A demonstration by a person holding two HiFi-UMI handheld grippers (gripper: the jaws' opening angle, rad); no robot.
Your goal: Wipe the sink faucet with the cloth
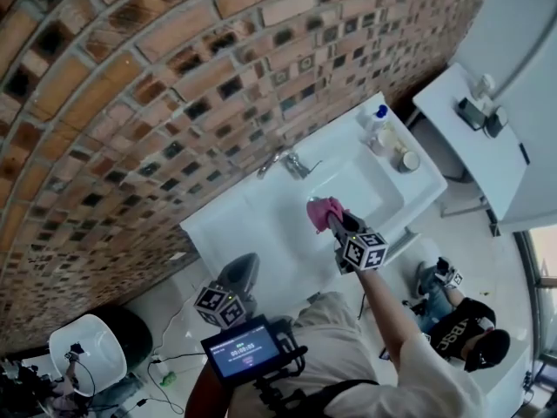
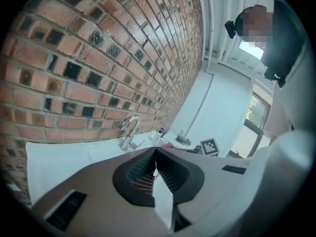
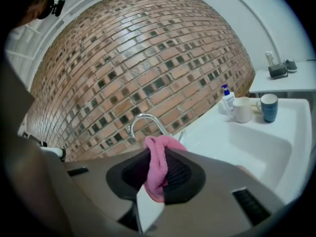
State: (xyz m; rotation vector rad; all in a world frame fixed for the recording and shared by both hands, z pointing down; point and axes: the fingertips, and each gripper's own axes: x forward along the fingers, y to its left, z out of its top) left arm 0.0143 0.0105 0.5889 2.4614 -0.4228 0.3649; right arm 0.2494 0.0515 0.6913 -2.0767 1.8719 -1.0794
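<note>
Above sink (image 3: 247,147), right tool (image 3: 157,153) pinches pink cloth (image 3: 158,174).

my right arm (image 1: 389,312) stretches forward from the shoulder, forearm bare and straight, carrying the right gripper (image 1: 331,220) out ahead with its marker cube (image 1: 364,251) turned up toward the head camera. its jaws are clamped on a bunched pink cloth (image 3: 157,169), which fills the gap between them and spills over the tips. my left gripper (image 1: 245,266) sits back, tucked close to my torso (image 1: 348,347), jaws pressed together with nothing between them.
</note>
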